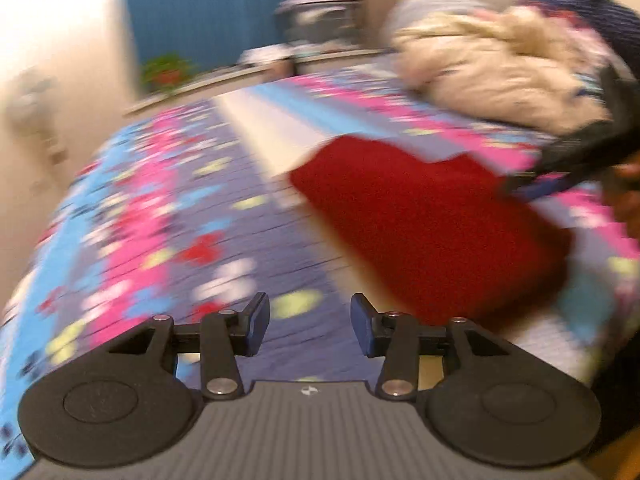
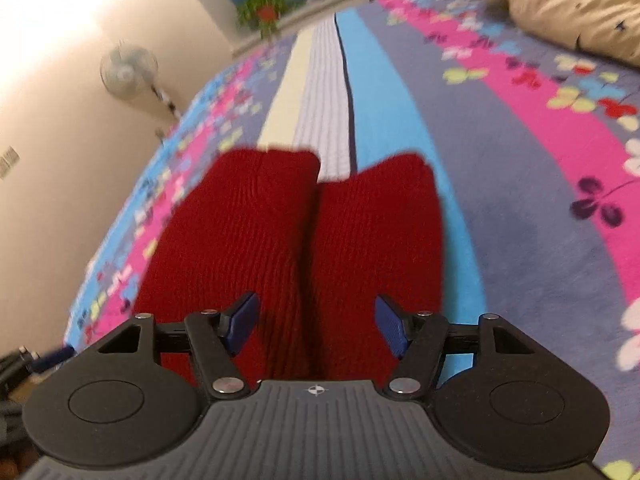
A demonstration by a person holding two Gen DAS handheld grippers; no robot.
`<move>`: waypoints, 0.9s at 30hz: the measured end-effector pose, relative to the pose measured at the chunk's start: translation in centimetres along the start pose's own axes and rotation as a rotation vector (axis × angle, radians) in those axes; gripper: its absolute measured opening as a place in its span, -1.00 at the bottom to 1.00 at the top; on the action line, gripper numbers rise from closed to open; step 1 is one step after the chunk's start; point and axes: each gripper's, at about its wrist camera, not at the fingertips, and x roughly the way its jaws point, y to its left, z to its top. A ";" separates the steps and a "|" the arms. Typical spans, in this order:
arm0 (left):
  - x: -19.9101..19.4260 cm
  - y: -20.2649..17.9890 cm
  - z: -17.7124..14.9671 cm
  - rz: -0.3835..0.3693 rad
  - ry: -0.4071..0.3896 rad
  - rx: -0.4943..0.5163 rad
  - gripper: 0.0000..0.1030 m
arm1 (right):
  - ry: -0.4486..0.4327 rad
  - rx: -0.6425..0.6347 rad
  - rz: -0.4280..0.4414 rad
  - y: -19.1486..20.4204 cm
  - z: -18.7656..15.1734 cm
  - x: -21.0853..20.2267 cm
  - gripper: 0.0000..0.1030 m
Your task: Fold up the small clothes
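A red knitted garment [image 2: 288,240] lies flat on the flowered bed cover [image 2: 520,184], its two leg-like halves side by side and pointing away. My right gripper [image 2: 316,324] hovers over its near end, open, with the knit under the gap and the blue pads not pressing on it. In the blurred left wrist view the same red garment [image 1: 432,232] lies to the right. My left gripper [image 1: 310,322] is open over the bare cover to the left of it, with nothing between its fingers. The right gripper's dark body [image 1: 580,152] shows at the garment's far right.
A pile of beige and other clothes [image 1: 492,72] sits at the bed's far right, also seen as the beige pile [image 2: 572,4]. A standing fan [image 2: 128,68] and a potted plant [image 2: 264,8] stand beyond the bed's left edge by the wall.
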 end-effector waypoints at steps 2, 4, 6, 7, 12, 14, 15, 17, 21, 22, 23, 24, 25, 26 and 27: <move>0.8 3.2 -1.4 0.076 0.051 -0.097 -0.03 | 0.034 -0.015 0.006 0.7 -0.3 1.1 0.26; 1.6 5.8 -1.8 0.103 0.129 -0.224 -0.04 | 0.044 -0.071 0.014 1.8 -0.7 1.4 -0.18; 2.2 7.4 -1.8 0.084 0.151 -0.330 -0.04 | 0.033 -0.105 0.046 2.7 -1.1 1.2 -0.67; 2.1 8.0 -1.8 0.075 0.150 -0.361 -0.04 | 0.006 -0.118 0.066 3.0 -1.1 0.6 -0.70; 1.6 8.8 -1.1 0.047 0.125 -0.438 -0.04 | -0.332 -0.062 0.363 2.2 -0.6 -8.2 -0.76; 1.2 8.3 -0.9 0.018 0.125 -0.457 -0.04 | -0.360 -0.111 0.322 2.0 -1.4 -9.9 -0.77; 1.5 8.0 -0.6 0.004 0.126 -0.456 -0.04 | -0.317 -0.135 0.233 1.8 -1.7 -9.5 -0.77; 2.3 6.9 -0.5 -0.012 0.127 -0.438 -0.03 | -0.124 -0.145 0.025 0.9 -2.5 -6.3 -0.80; 2.8 6.3 -0.4 -0.016 0.136 -0.411 -0.03 | 0.132 -0.247 -0.366 -0.4 -5.0 -0.7 -1.00; 2.8 6.3 -0.4 -0.023 0.137 -0.417 -0.03 | 0.089 -0.262 -0.336 0.0 -4.8 -1.3 -1.00; 2.8 6.3 -0.3 -0.031 0.136 -0.426 -0.03 | 0.028 -0.238 -0.313 0.1 -4.4 -2.2 -1.00; 2.8 6.2 -0.3 -0.040 0.134 -0.432 -0.01 | -0.033 -0.209 -0.291 -0.1 -4.1 -3.4 -0.98; 2.7 6.1 -0.3 -0.049 0.130 -0.434 0.00 | -0.108 -0.167 -0.257 -0.2 -3.7 -4.8 -0.95; 2.6 5.7 -0.3 -0.060 0.125 -0.426 0.00 | -0.183 -0.121 -0.211 -0.2 -3.3 -6.1 -0.80; 2.5 5.3 -0.3 -0.068 0.118 -0.412 0.00 | -0.228 -0.092 -0.175 -0.5 -3.0 -7.1 -0.54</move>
